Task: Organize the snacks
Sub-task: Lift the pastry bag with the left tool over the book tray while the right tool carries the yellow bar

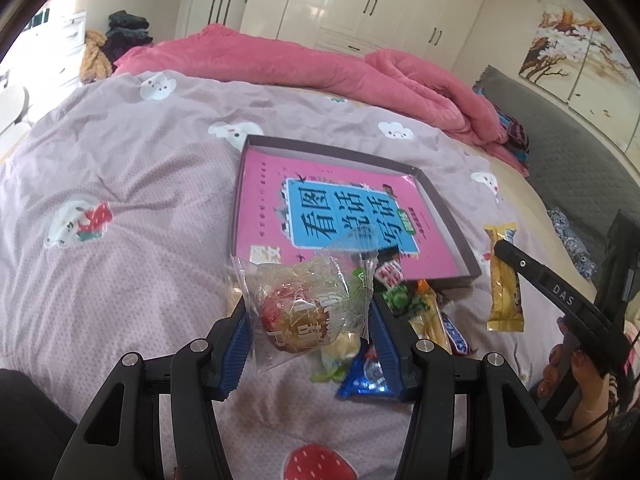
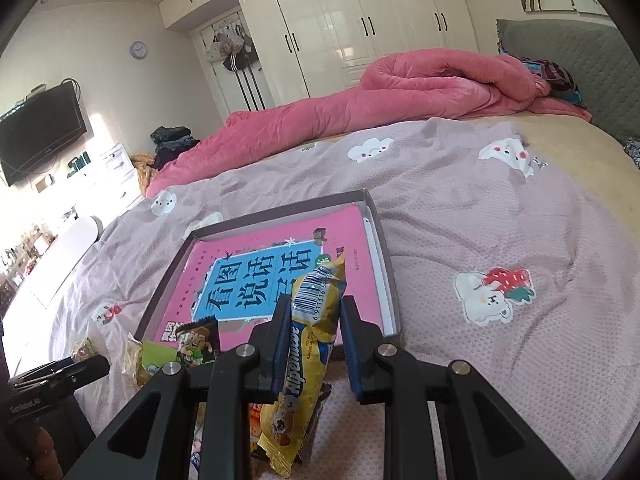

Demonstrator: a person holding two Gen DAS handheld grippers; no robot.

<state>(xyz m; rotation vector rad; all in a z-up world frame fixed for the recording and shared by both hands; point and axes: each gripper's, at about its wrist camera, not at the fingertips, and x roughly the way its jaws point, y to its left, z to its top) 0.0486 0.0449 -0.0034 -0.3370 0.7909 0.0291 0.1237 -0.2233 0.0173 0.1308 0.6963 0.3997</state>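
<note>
We see the left tool [image 1: 308, 332] clamped on a clear-wrapped pastry [image 1: 304, 316], its blue pads [image 1: 236, 356] pressing the crinkly wrapper on both sides, pkg lifted above the bedspread [image 1: 120, 184]. Just below & right of it lies the rest of the snack pile: a blue packet [image 1: 362, 380], a Snickers bar [image 1: 456, 334], a green-printed packet [image 1: 396, 298], all touching or overlapping.

The right tool [image 2: 314, 344] is clamped on a yellow Alpenliebe packet [image 2: 308, 344], barcode end up, the packet hanging down between the pads & tilted a little. In the left wrist view the same packet [image 1: 505, 280] shows beside the box's right wall, w/ a hand [image 1: 576, 376] on the grip.

Beyond both tools sits a shallow grey box [image 1: 452, 216] on the bed, w/ a pink book [image 1: 272, 184] flat inside, blue title panel up. One packet [image 1: 390, 272] overlaps the box's near edge. Farther back: a rolled pink quilt [image 2: 420, 88], white wardrobes [image 2: 340, 16], and a wall TV [image 2: 40, 128] at left.
</note>
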